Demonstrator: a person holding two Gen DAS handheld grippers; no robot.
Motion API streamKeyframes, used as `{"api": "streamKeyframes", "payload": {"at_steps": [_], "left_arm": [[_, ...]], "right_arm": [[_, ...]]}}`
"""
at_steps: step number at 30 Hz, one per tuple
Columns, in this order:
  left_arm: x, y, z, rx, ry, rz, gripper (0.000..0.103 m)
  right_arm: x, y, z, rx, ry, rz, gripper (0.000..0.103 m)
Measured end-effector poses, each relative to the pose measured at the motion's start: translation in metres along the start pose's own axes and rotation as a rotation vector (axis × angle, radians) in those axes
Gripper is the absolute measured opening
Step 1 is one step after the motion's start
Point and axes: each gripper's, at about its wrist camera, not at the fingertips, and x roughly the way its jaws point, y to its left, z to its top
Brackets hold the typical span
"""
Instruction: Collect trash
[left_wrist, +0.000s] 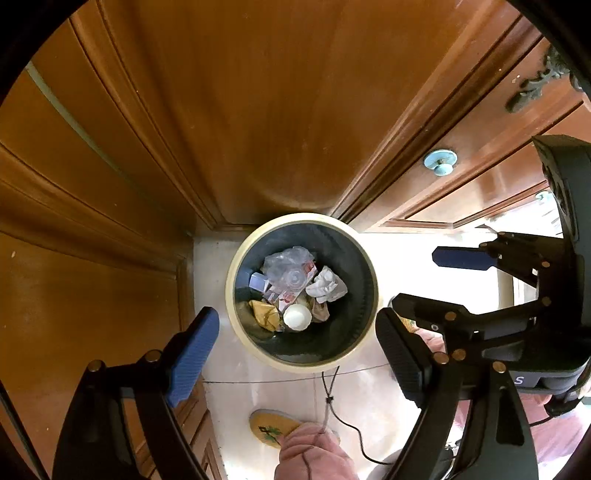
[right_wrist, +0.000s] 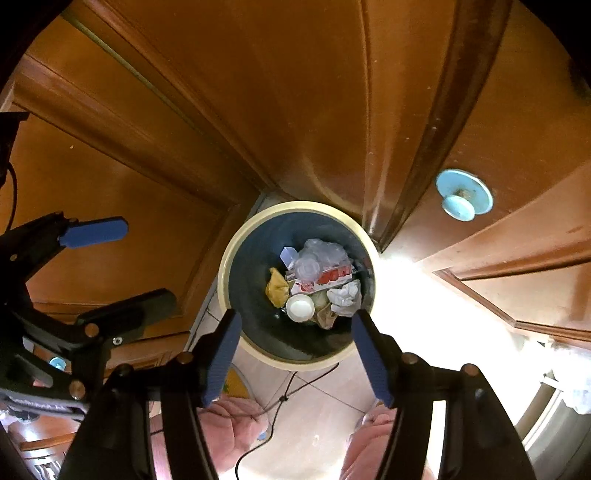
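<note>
Wooden cabinet doors (left_wrist: 258, 110) wall in the corner on three sides; pale tiled floor (left_wrist: 369, 398) below; trash bin (left_wrist: 236, 258) stands on it, tucked into that corner, cream rim, dark inside. Both grippers point almost straight down over it. Left gripper (left_wrist: 295, 354) jaws wide, nothing between the pads; right gripper (right_wrist: 295, 354) jaws also apart, empty. Trash sits at the bin bottom: clear plastic bag (left_wrist: 286, 264), crumpled white paper (left_wrist: 327, 286), red-and-white carton (right_wrist: 332, 275), yellow wrapper (right_wrist: 277, 286), white cup (left_wrist: 297, 316). Looks like drop step is done; to do it well, hold jaws open, lift straight up clear of rim; watch the black cable (left_wrist: 332, 402) trailing on the floor near the rim, and the slipper (left_wrist: 269, 426) underfoot.
</note>
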Motion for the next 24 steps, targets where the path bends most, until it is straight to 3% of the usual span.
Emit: {"api": "streamKeyframes", "payload": {"at_steps": [5,10,18,24], "left_arm": [[-0.014,0.0,0.0,0.001,0.007,0.006,0.085],[-0.058,-0.008,0.003,-0.005,-0.011,0.006,0.085],[-0.158,-0.024,0.013,-0.002,-0.08,0.019,0.086],[-0.241,-0.033,0.022,-0.005,-0.155,0.061,0.094]], "right_arm": [[-0.018,0.004,-0.004,0.007,0.006,-0.018,0.063],[-0.062,0.008,-0.006,0.046,-0.017,-0.007,0.063],[-0.157,0.028,-0.004,0.08,-0.09,-0.011,0.063],[-0.229,0.043,0.0,0.095,-0.164,-0.005,0.063]]}}
